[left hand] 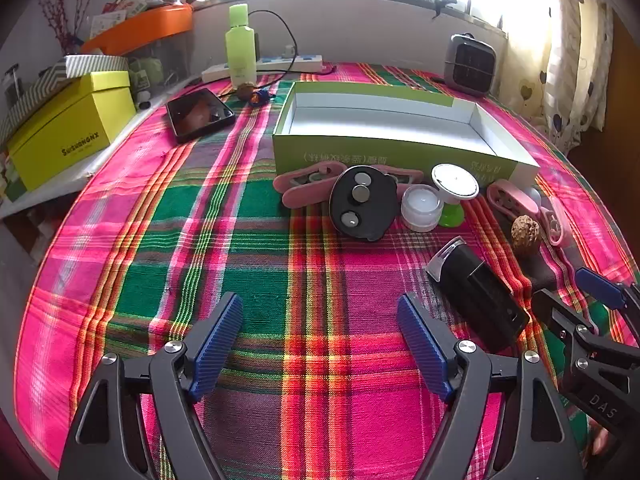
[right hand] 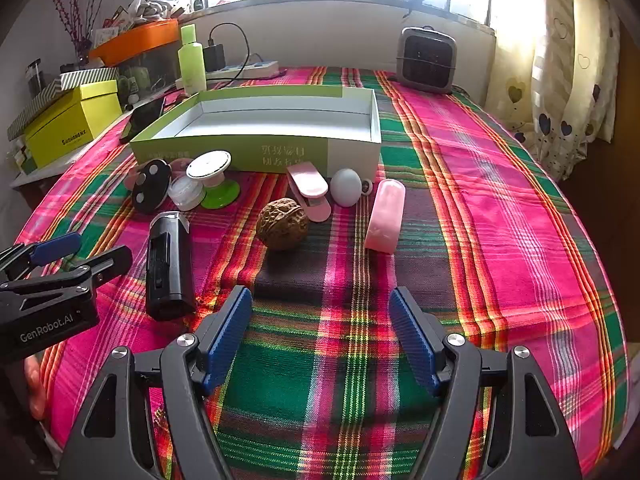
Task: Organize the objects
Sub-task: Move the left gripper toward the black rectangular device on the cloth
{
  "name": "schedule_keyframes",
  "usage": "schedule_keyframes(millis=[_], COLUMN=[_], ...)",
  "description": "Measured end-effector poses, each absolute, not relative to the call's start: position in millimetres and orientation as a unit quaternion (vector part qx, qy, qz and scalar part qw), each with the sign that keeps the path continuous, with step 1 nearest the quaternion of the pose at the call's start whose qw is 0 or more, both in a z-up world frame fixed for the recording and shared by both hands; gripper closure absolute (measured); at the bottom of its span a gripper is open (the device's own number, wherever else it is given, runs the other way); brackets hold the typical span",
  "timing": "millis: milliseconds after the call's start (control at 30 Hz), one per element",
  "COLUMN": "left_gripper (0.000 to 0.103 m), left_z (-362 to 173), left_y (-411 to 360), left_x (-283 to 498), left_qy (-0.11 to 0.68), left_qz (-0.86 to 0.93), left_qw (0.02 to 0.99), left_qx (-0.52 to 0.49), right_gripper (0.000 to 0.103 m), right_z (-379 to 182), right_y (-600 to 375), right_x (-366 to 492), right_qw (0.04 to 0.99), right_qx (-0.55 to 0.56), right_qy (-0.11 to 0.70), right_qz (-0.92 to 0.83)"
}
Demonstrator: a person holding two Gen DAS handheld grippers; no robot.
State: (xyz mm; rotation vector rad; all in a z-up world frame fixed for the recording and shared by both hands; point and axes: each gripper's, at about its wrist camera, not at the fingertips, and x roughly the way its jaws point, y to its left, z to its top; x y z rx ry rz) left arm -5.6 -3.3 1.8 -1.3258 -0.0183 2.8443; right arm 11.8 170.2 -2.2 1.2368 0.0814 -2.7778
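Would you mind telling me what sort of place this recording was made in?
Probably a room in a home: a table under a plaid cloth by a curtained window, with a small heater and household clutter.

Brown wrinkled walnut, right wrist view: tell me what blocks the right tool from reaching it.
Nothing visible does. The brown wrinkled walnut sits ahead of the open right tool with only bare plaid tablecloth between them; the black rectangular device lies off to the left.

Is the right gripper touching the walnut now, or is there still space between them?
Apart. The right wrist view shows the right gripper open, with a bare strip of cloth between its fingertips and the walnut.
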Motion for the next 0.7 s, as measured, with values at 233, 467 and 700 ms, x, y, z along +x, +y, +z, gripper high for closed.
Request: schedule_keyframes(millis=[233, 467, 700], left_gripper=[0.022, 0.022, 0.022], left_z=[-1.0, -1.0, -0.5], left_y=[-2.6, -4.1, -4.8], left_x=[-4.4, -5.0, -1.9], left_qy=[-0.005, 0.001, 0.003], left_qz=[0.905, 0.903, 0.903], left_qw=[0.002, 0.016, 0.025], left_qx=[-0.425, -0.429, -0.429], right_gripper=[0.031, 0.031, 0.031], right_z=[-5.8, -5.7, -5.0], right_y=[169.1, 168.0, 147.4], right_x=[13.4, 12.9, 17.1], right_qw=[0.052, 0.047, 0.077], right_qx=[0.408, 0.413, 0.411], right_qy=[0.028, 0.024, 0.042], right_qz=[-0.911, -0.909, -0.907])
